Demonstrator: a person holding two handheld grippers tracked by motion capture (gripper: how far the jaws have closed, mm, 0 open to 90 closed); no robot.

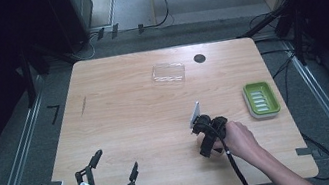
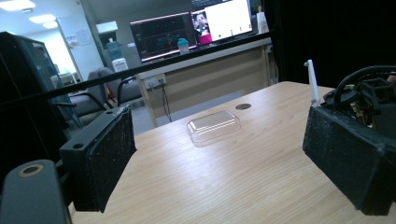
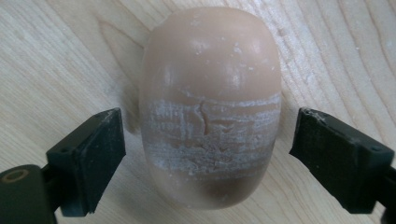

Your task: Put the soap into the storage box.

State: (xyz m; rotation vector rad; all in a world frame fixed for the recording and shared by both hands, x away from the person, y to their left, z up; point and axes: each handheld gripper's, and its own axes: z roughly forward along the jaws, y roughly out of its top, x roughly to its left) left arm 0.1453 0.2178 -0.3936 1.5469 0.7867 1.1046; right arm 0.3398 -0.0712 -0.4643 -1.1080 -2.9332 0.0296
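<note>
readable text: none that I can make out | two lit monitor screens (image 2: 196, 28) on the long desk beyond the light wooden table (image 2: 261, 168): content too small and blurred to read | pale beige oval soap bar (image 3: 210, 107) on that table: no legible stamp

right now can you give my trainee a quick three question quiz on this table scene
1. True or false: the right gripper's pads already press on the soap bar.
2. Which lies nearest the table's far edge? A) green soap dish B) clear plastic lid C) left gripper
3. Fill in: the left gripper's jaws stand ____ with nothing between them.

Key:
1. False. A gap shows on each side of the bar.
2. B
3. open
</note>
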